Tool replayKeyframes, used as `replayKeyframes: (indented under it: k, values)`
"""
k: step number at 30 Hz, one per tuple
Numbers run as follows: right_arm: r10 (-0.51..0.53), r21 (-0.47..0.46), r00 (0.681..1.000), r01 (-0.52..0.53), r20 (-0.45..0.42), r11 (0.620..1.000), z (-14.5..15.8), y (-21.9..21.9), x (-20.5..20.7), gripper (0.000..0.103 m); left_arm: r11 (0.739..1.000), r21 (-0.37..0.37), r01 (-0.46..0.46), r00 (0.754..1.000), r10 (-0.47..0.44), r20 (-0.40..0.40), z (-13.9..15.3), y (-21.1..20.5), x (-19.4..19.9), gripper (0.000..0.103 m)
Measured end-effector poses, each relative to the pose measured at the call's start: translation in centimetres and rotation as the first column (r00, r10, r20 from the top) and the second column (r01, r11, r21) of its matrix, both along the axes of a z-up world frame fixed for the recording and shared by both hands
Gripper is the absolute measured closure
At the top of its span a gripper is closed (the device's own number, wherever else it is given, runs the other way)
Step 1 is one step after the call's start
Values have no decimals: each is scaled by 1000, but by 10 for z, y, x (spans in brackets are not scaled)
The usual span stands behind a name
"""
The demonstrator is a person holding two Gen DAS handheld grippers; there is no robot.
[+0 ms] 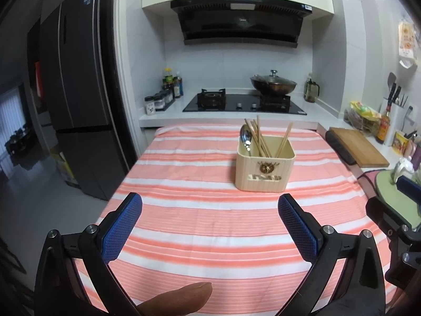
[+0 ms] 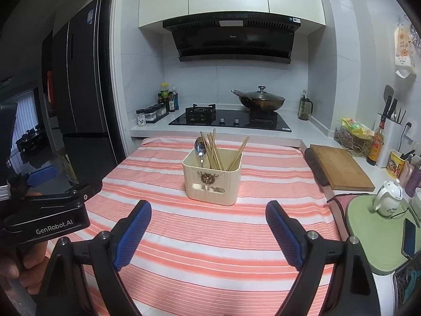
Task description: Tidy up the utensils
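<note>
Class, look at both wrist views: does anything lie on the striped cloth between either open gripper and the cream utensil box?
Nothing visible does. Only bare striped cloth lies between the right gripper or left gripper and the utensil box.

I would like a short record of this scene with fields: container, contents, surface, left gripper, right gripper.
container: cream ribbed plastic box, upright
contents: wooden chopsticks and a metal spoon, standing inside
surface: pink and white striped tablecloth
left gripper: jaws open, nothing between them
right gripper: jaws open, nothing between them
</note>
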State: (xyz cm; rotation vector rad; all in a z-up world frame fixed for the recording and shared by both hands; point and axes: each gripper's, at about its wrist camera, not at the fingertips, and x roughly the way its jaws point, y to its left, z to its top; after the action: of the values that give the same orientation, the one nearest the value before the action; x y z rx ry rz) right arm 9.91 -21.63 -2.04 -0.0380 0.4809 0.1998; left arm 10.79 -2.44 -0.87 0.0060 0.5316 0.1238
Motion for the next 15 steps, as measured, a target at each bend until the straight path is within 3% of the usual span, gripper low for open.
replayKeyframes:
  k: [15]
  values:
    - [-7,8,1000,7,26,1000,10,-6,-7,11,1000,-9,17,1000,-17,21,11,-6,-12,0]
